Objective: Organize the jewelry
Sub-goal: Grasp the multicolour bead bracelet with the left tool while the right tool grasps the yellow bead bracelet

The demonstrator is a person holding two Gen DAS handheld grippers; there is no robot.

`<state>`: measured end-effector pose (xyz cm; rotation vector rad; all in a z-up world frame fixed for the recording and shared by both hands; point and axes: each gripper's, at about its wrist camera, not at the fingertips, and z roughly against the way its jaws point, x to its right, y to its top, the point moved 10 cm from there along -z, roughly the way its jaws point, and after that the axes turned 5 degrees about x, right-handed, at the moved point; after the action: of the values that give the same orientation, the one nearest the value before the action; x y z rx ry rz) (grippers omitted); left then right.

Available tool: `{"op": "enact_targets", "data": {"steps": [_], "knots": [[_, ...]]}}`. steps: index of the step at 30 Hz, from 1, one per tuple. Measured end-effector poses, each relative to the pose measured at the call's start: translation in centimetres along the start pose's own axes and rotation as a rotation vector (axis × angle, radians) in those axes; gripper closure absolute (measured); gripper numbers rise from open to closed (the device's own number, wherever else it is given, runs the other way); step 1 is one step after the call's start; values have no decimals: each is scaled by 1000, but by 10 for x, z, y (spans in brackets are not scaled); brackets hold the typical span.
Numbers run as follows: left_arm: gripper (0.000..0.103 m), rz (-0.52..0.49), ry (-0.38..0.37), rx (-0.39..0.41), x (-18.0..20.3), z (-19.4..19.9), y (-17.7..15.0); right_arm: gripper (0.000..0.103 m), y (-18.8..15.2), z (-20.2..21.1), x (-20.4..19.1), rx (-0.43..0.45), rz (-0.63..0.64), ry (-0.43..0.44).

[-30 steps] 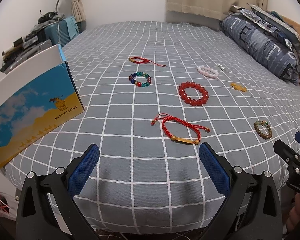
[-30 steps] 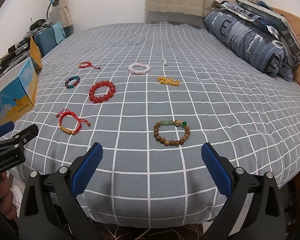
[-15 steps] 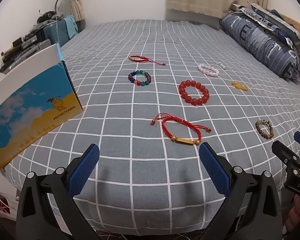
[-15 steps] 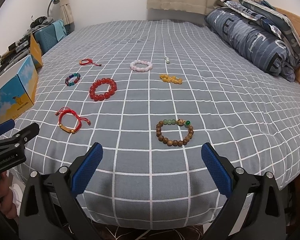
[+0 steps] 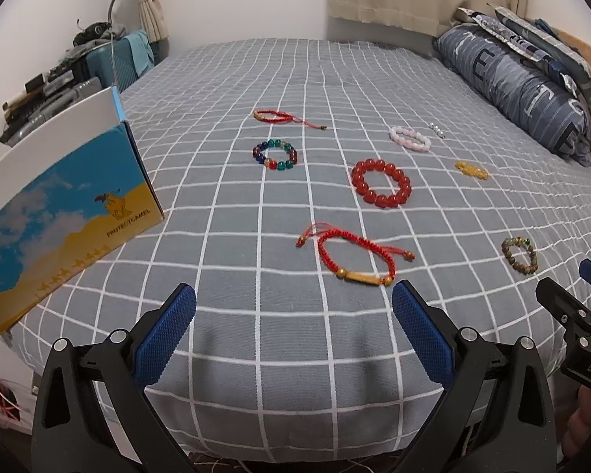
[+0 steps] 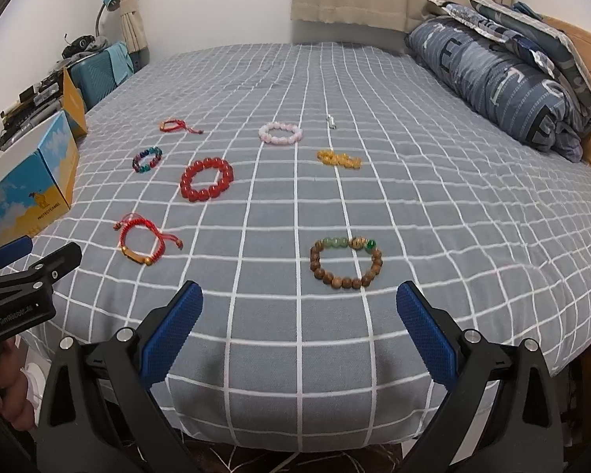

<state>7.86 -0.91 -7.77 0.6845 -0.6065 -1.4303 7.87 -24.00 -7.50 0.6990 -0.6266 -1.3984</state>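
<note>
Eight pieces lie flat and apart on my grey checked bed cover [image 5: 256,315]. Nearest my left: a red braided cord bracelet with a tan bar bead [image 5: 356,258], loose ends trailing. Nearest my right: a brown wooden bead bracelet with green beads [image 6: 346,262]. Mid-bed: a large glossy red bead bracelet [image 5: 381,182] and a multicoloured glass bead bracelet [image 5: 275,154]. Beyond: a second thin red cord bracelet [image 5: 275,116], a pale pink bead bracelet [image 5: 409,138], a yellow amber bead piece, bunched [image 6: 339,159], and a small white bead item [image 5: 437,130], details unclear.
</note>
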Motion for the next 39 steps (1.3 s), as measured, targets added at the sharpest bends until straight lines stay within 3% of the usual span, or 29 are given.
{"op": "enact_targets", "data": {"steps": [7, 11, 15, 20, 27, 33, 39], "knots": [[6, -3, -91, -3, 6, -16, 59, 8, 77, -6, 14, 54, 22, 36], [6, 9, -102, -20, 7, -40, 88, 8, 115, -37, 25, 13, 17, 56], [6, -23, -62, -51, 5, -84, 104, 8, 129, -86, 32, -76, 31, 51], [7, 25, -90, -157, 1, -138, 101, 11, 126, -146, 40, -190, 6, 51], [13, 80, -87, -243, -9, -190, 92, 15, 105, -195, 47, -308, -54, 81], [14, 80, -61, -244, -13, -204, 92, 25, 93, -215, 51, -367, -79, 90], [33, 84, -54, -242, -19, -206, 90, 38, 86, -218, 53, -372, -55, 56]]}}
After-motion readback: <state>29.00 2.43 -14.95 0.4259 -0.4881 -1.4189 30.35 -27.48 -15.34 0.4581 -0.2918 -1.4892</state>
